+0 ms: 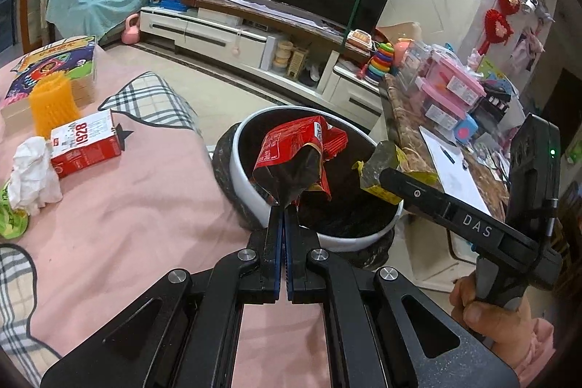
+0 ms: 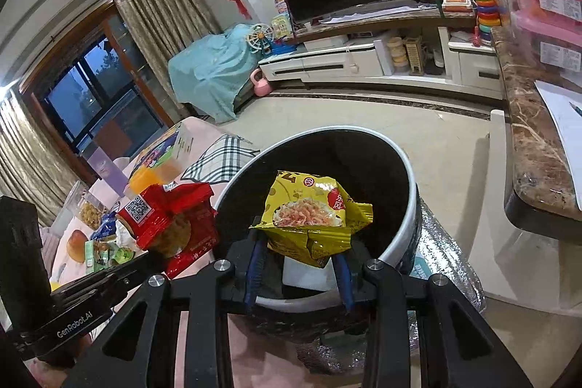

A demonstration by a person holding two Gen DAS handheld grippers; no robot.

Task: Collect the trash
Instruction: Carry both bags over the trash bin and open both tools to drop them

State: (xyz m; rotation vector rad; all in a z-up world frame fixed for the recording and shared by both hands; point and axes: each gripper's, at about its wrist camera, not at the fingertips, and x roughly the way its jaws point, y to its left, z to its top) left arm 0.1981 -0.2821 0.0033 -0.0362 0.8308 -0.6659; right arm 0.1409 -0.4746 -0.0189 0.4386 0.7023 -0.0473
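A white-rimmed bin [image 1: 240,170] with a black liner stands just past the pink-covered table [image 1: 127,206]. My left gripper [image 1: 283,206] is shut on a crumpled red snack wrapper [image 1: 291,151], held over the bin's near left rim. Coming in from the right, my right gripper [image 1: 382,175] grips a yellow snack wrapper [image 1: 378,162] above the bin's right side. In the right wrist view the yellow wrapper [image 2: 309,206] sits between the fingers of the right gripper [image 2: 298,242] over the bin [image 2: 407,217]. To its left the left gripper [image 2: 152,257] carries the red wrapper [image 2: 174,224].
On the table lie a crumpled tissue [image 1: 32,170], a red box [image 1: 85,144], an orange bristly object [image 1: 52,104], a green wrapper [image 1: 11,220] and a puzzle box [image 1: 54,60]. A marble counter [image 1: 411,119] with papers and toy boxes stands right of the bin.
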